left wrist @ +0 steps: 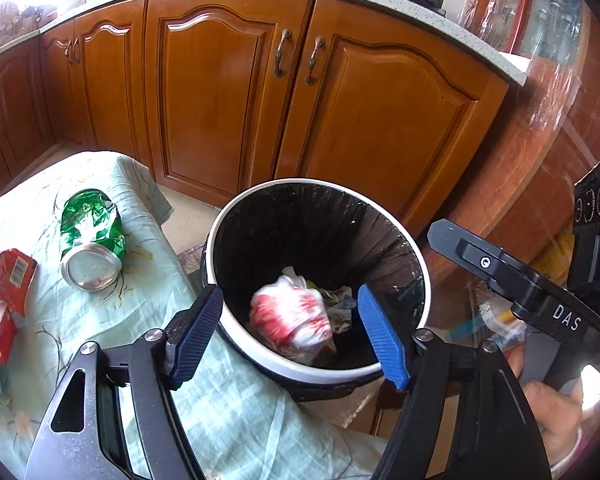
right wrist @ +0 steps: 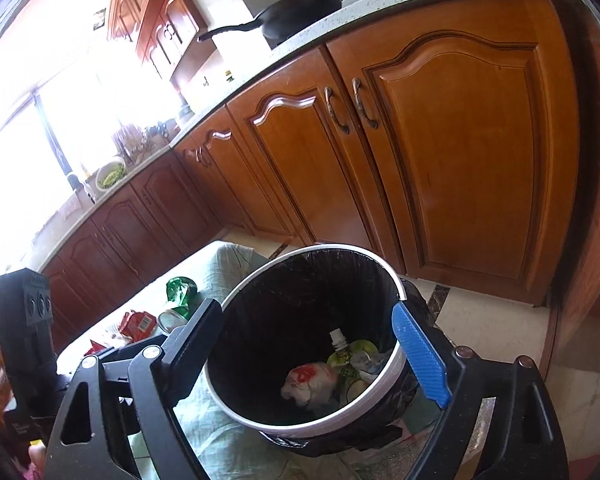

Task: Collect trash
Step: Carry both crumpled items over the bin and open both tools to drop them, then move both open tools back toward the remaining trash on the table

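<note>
two open grippers over the bin, nothing held

hovering side by side above the bin [left wrist: 414, 268], both aimed down into its black liner, likely because this is the drop point for whatever gets gathered. sitting at the bottom already: a red-and-white bag [left wrist: 290, 318], plus a pouch [right wrist: 346, 354] and crumpled scraps.

waiting on the cloth-covered table [left wrist: 100, 344] just beside the bin: a crushed green can [left wrist: 90, 236] on its side and red cartons [left wrist: 2, 300] near the edge, within easy reach.

left gripper [left wrist: 290, 336]: jaws spread wide, empty, touching nothing. right gripper [right wrist: 320, 356]: jaws equally far apart, also empty, framing the bin's rim without contact.
</note>
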The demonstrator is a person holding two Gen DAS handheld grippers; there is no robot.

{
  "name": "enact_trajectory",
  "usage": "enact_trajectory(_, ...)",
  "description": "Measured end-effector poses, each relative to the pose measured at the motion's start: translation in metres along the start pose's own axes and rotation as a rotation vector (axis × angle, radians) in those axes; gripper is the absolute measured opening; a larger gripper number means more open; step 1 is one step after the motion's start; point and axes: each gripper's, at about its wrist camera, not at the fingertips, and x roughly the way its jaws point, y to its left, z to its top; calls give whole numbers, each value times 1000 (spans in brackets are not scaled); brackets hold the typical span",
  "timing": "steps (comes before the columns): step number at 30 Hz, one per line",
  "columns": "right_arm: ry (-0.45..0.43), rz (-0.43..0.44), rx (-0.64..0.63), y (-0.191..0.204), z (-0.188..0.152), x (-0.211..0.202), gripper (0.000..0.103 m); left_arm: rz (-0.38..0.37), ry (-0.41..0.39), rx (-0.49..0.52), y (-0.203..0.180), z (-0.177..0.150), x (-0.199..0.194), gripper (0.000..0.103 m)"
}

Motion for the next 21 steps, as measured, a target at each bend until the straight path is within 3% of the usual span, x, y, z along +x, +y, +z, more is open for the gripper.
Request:
enact_trajectory(2,-15,11,23,0,-2,-6,89,4,-13,-9,2,-4,-3,80)
enact_trajectory(10,0,50,35,14,-13,-16,94,6,-41,-57,15,-16,-23,80)
enact_trajectory(21,122,182,-29,75,-48,8,95,85,-82,-173,70,-67,-82,80)
